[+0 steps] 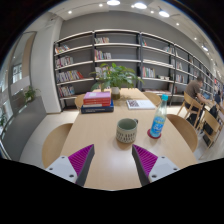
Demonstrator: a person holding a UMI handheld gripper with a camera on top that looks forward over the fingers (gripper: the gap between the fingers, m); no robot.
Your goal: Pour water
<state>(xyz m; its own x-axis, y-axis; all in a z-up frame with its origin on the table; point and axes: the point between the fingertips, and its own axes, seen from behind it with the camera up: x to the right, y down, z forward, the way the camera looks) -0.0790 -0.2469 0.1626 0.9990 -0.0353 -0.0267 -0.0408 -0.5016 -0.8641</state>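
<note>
I'm holding the gripper (pixel 113 160) released, fingers gaping, gripping nothing. Mug (pixel 127 130) is sitting on the table (pixel 95 140) just ahead at 12 o'clock; bottle (pixel 159 117) is standing beside it at 1 o'clock.

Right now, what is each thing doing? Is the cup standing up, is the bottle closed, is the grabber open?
Gripper: open, holding nothing.
Mug: upright on the table, just ahead of the fingers; contents can't be seen.
Bottle: upright beside the mug; whether its top is closed can't be told.
Books: stacked flat, closed, at the table's far end.
Open book or papers: lying flat beside the stack.
Plant: upright, beyond the books.
</note>
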